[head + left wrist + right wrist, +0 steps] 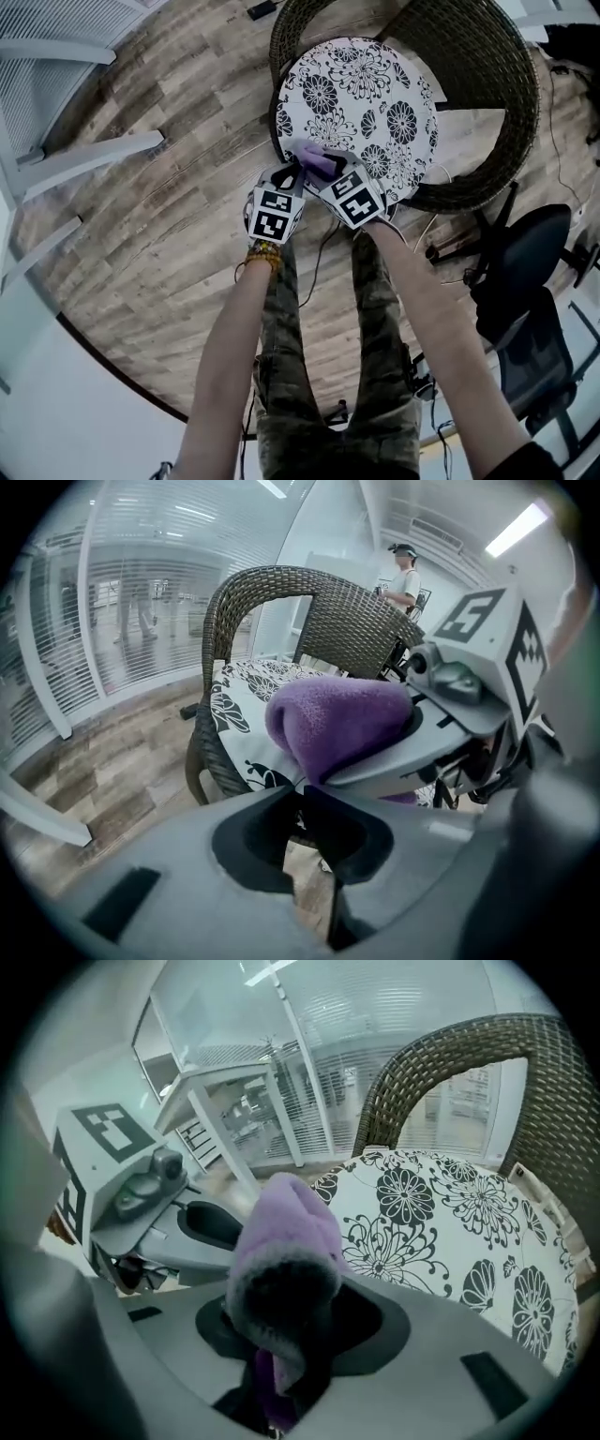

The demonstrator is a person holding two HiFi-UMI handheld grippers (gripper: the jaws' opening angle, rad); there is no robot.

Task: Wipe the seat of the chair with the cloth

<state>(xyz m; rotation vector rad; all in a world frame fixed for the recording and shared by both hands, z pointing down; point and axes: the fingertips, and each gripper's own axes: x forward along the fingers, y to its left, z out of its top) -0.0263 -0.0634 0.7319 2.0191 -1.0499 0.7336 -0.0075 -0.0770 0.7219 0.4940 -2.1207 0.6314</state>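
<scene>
Purple fuzzy cloth (320, 163): at the near front rim of the seat, between the two grippers; can't tell if it touches the cushion.
Chair: dark-brown woven wicker chair (489, 103) with a curved back wrapping the far side.
Seat: round white seat cushion with black flowers (380, 89), lying flat in the wicker frame.
Floor: grey-brown wood-plank floor (159, 244) all around the chair.
Right of chair: black office chair (525, 281), close to the wicker frame but apart from it.
Left side: white slatted frame (84, 155), well apart from the chair.
Behind chair: glass wall with blinds (122, 621); a white table (220, 1101) near it; a standing person (405, 569) far back.
Holder: camouflage trousers (375, 319) just short of the seat; bead bracelet (263, 253) on the left wrist.
In the way: both marker cubes and forearms cover the seat's near rim from above; the right gripper's grey body fills the right half of the left gripper view.
Left gripper (302, 787): jaws closed tip to tip, nothing seen between them, tips right under the cloth.
Right gripper (281, 1302): jaws clamped on the cloth, which bulges up out of them.
Cloth look: soft lilac-purple pile, bunched into a rounded lump, one end tucked down between the right jaws, small against the cushion.
</scene>
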